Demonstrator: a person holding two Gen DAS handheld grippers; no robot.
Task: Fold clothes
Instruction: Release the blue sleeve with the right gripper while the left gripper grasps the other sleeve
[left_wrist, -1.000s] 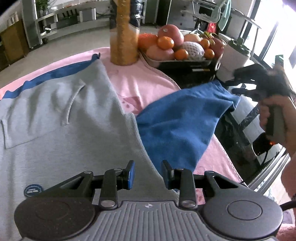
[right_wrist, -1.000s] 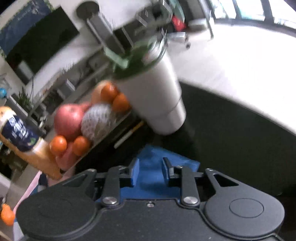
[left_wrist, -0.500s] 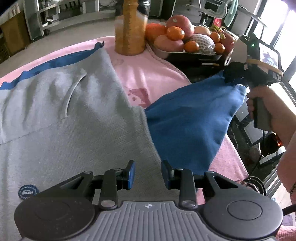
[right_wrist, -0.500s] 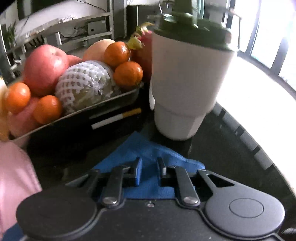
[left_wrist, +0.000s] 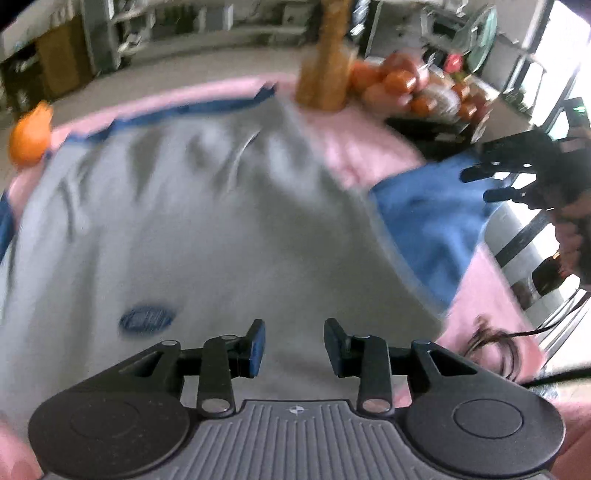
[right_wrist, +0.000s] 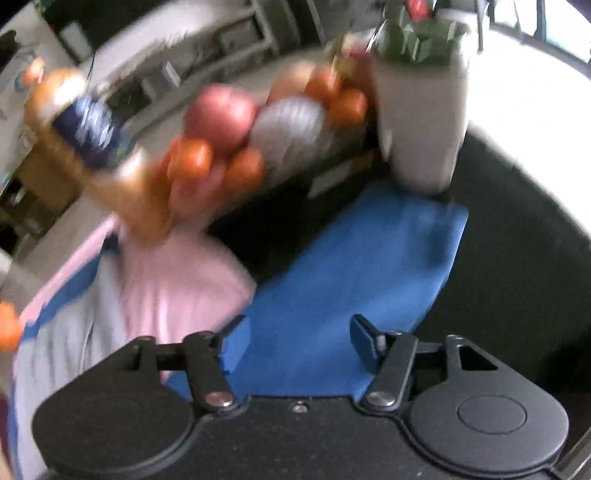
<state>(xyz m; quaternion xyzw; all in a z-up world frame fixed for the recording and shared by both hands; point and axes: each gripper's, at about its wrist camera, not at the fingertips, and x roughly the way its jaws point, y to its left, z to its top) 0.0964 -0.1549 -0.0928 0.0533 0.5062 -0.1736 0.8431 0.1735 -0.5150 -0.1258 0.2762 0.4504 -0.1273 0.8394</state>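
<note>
Right gripper (right_wrist: 299, 339) has its jaws spread wide, and they have just been opening; the blue sleeve (right_wrist: 354, 280) lies flat beneath them, and no pad presses on it. That sleeve stretches out over the dark tabletop (right_wrist: 517, 280) and its far end sits just in front of the white tumbler (right_wrist: 421, 122). Left gripper (left_wrist: 293, 347) hangs over the grey sweater (left_wrist: 192, 236) with its jaws parted a little and nothing between them. The sweater is spread across the pink cloth (left_wrist: 369, 147), a round blue patch (left_wrist: 147, 319) showing near the left gripper's blue pads (left_wrist: 257, 345). From the left wrist view, the right gripper shows at the far edge, held in a hand (left_wrist: 572, 221) above the sleeve's end. Behind the garment stand an amber bottle (right_wrist: 92, 147) and a tray of fruit (right_wrist: 258, 136), all blurred. One orange (left_wrist: 31, 136) sits at the cloth's left edge.
</note>
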